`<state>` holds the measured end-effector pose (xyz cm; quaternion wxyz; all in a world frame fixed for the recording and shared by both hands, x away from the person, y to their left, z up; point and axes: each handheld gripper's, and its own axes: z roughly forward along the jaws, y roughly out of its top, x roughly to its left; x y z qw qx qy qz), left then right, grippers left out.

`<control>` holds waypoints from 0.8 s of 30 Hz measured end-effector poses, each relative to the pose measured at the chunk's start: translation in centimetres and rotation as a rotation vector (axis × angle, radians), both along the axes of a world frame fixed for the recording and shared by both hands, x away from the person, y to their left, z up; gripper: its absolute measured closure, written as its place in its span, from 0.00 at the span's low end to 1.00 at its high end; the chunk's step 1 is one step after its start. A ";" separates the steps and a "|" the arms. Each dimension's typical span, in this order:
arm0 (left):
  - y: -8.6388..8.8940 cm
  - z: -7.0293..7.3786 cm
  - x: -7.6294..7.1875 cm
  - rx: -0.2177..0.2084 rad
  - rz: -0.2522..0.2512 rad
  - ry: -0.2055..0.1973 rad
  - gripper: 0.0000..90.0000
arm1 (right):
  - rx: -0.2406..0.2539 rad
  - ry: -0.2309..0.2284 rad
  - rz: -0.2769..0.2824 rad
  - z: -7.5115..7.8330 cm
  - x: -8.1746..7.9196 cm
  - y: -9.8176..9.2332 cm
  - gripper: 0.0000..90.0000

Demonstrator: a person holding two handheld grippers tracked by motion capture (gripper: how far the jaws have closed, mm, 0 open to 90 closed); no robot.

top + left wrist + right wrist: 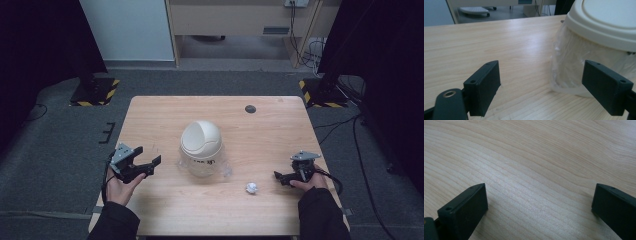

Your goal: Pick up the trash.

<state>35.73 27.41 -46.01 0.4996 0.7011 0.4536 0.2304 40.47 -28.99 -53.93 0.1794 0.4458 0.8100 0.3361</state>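
A small white bin (201, 149) with a domed swing lid and a clear plastic liner stands upright in the middle of the wooden table (165, 115). A crumpled white paper ball (251, 188) lies on the table in front of the bin, to its right. My left gripper (148, 157) is held open just left of the bin, nothing between its jaws. In the left gripper view the bin (574, 62) sits close ahead, partly behind the right jaw, and my left gripper (542, 75) is wide open. My right gripper (279, 177) rests open near the right edge, right of the paper ball; in its own view my right gripper (539, 202) spans bare wood.
A dark round hole (250, 108) marks the table's far side. Two black stands with hazard-striped bases (95, 91) (320, 94) flank the far corners on the grey carpet. A wooden cabinet (240, 20) stands at the back. Cables trail on the floor (360, 150) to the right.
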 end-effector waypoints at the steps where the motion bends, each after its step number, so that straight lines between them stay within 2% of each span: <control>1: -0.1 0.2 -0.1 -0.007 -0.004 -0.007 0.16 | 0.000 -0.001 0.000 0.0 0.0 0.0 0.01; 7: -0.8 1.3 -0.3 -0.022 -0.036 -0.043 0.16 | 0.000 0.000 0.000 0.0 0.0 0.0 0.01; 10: -1.3 1.8 -0.4 -0.036 -0.061 -0.049 0.16 | 0.000 0.000 0.000 0.0 0.0 0.0 0.01; 24: -3.0 3.6 -0.8 -0.037 -0.126 -0.093 0.14 | -0.001 0.000 0.000 0.0 0.0 0.0 0.01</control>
